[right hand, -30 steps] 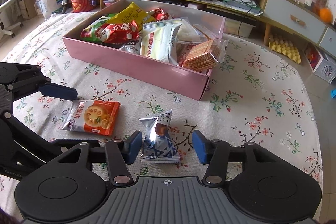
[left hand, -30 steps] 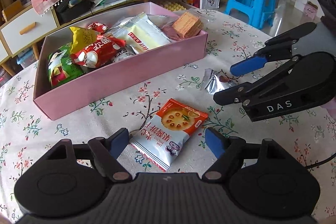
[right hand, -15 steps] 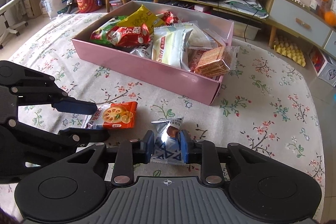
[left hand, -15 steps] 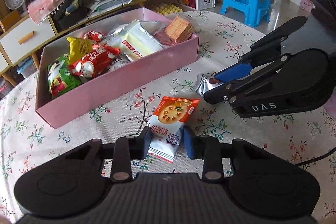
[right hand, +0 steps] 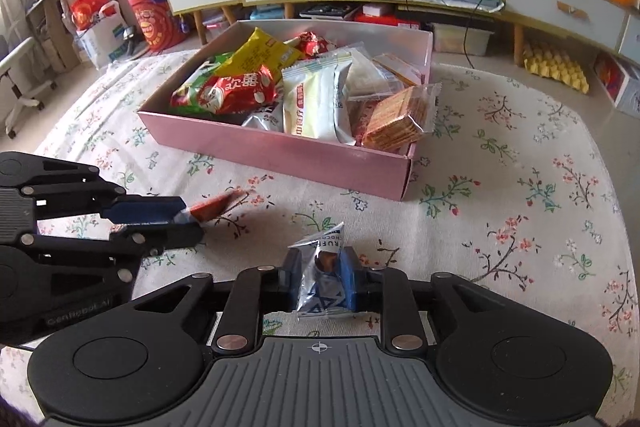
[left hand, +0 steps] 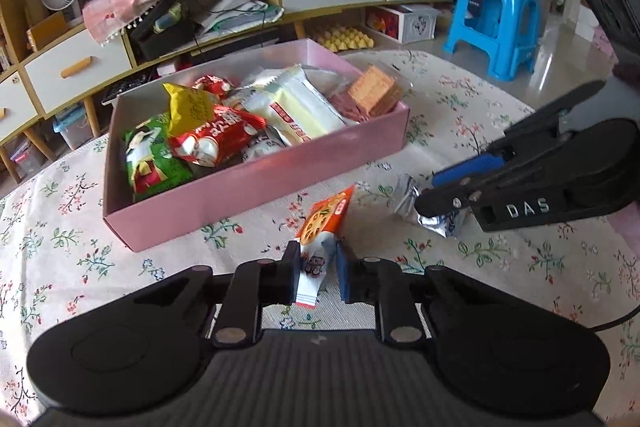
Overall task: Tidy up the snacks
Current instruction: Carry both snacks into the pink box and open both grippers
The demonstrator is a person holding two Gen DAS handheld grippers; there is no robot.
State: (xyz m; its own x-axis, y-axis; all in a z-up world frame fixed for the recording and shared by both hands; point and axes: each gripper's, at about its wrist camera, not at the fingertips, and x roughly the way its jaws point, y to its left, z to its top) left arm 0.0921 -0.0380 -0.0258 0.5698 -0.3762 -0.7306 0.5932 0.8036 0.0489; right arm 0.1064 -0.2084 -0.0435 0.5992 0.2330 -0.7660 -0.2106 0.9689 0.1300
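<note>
The left gripper (left hand: 317,269) sits low at centre frame, tilted downward; its jaws have just been closing and now pinch a cracker packet (left hand: 320,227). The right gripper (right hand: 320,281), also angled down at lower centre, is clamped on a silver packet (right hand: 322,271), apparently lifted slightly.

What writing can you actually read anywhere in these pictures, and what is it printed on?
"DAS": side of the right gripper.
"RUFF" above "CHOCO", both cut off: silver packet in that gripper.
"CenRoboLAI", faint: body of the left gripper.
Chinese print on the snacks in the pink box: too blurred to read.
</note>
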